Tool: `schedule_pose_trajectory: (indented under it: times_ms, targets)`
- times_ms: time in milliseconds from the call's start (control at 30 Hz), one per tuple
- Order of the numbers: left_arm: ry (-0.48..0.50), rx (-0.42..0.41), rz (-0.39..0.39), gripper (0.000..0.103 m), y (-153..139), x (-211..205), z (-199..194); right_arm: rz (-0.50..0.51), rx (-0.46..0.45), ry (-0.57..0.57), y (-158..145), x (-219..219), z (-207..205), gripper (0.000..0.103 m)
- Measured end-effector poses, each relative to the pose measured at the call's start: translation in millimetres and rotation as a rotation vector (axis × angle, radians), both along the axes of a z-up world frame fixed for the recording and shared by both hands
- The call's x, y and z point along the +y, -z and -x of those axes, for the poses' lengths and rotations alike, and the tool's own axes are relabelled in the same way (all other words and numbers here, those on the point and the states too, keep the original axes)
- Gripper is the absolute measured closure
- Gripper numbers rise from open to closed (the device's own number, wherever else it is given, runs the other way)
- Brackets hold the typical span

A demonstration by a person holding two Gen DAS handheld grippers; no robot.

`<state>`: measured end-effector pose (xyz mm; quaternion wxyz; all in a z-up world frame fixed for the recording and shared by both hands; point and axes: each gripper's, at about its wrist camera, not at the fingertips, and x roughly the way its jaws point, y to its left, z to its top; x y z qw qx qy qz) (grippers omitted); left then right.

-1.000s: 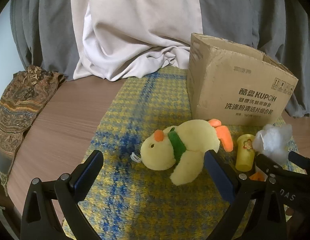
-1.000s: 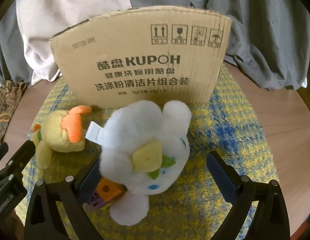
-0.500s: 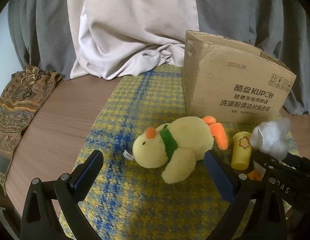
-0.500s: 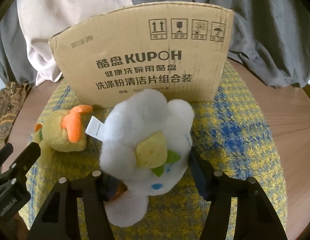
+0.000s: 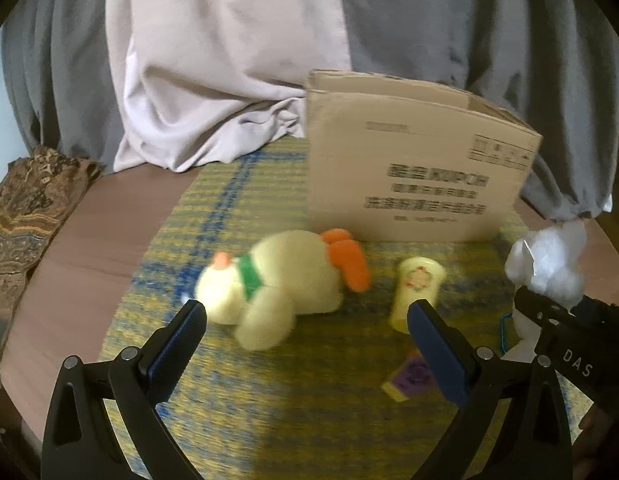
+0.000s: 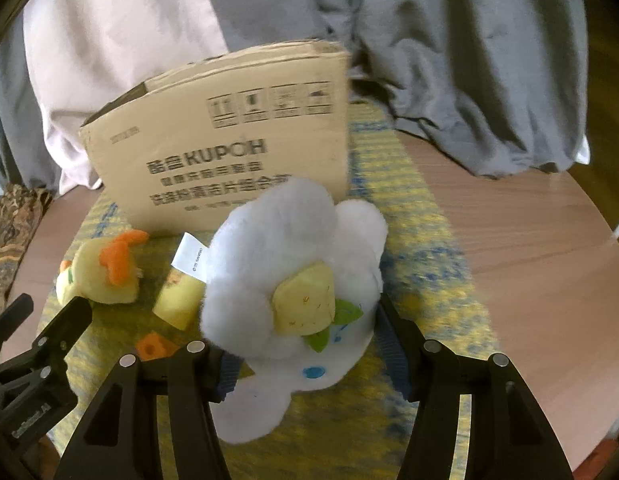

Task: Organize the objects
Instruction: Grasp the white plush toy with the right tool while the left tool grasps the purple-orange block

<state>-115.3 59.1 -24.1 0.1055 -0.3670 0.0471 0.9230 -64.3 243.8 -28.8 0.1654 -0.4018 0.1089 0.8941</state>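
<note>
My right gripper [image 6: 309, 356] is shut on a white plush toy [image 6: 281, 264] with a yellow patch and green leaf, held tilted just above the mat. In the left wrist view the same white plush [image 5: 549, 264] shows at the right edge. A yellow duck plush [image 5: 285, 284] with orange feet and a green collar lies on its side, just beyond my open left gripper [image 5: 305, 316]. A small yellow cup [image 5: 419, 288] stands by the right fingertip. A purple block [image 5: 413, 376] and an orange block [image 6: 151, 346] lie on the mat.
An open cardboard box [image 5: 409, 160] with printed lettering stands at the back of the yellow and blue mat [image 5: 237, 200]. The mat lies on a round wooden table [image 5: 89, 240]. Grey and white drapes [image 5: 209, 80] hang behind, and a patterned cloth [image 5: 21, 216] is at the left.
The right jaws closed onto the white plush and raised it slightly, uncovering the yellow cup and orange block. The left gripper drifted rightward, still open; the duck has not moved.
</note>
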Motion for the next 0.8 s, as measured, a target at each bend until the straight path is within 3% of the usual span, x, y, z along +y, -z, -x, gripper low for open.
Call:
schedule_pose_trajectory:
  times_ms: [500, 633, 800]
  targets:
    - [0.08, -0.036, 0.027, 0.002, 30.2, 54.2, -26.8, -0.005, 0.002, 0.05, 6.8, 38.0, -41.4, 0.044]
    - [0.076, -0.037, 0.048, 0.009, 38.5, 57.0, -25.7, 0.003, -0.004, 0.043, 14.0, 39.0, -41.6, 0.044]
    - [0.073, -0.072, 0.034, 0.031, 48.3, 59.7, -23.0, 0.009, -0.008, 0.033, 17.7, 40.4, -42.0, 0.044]
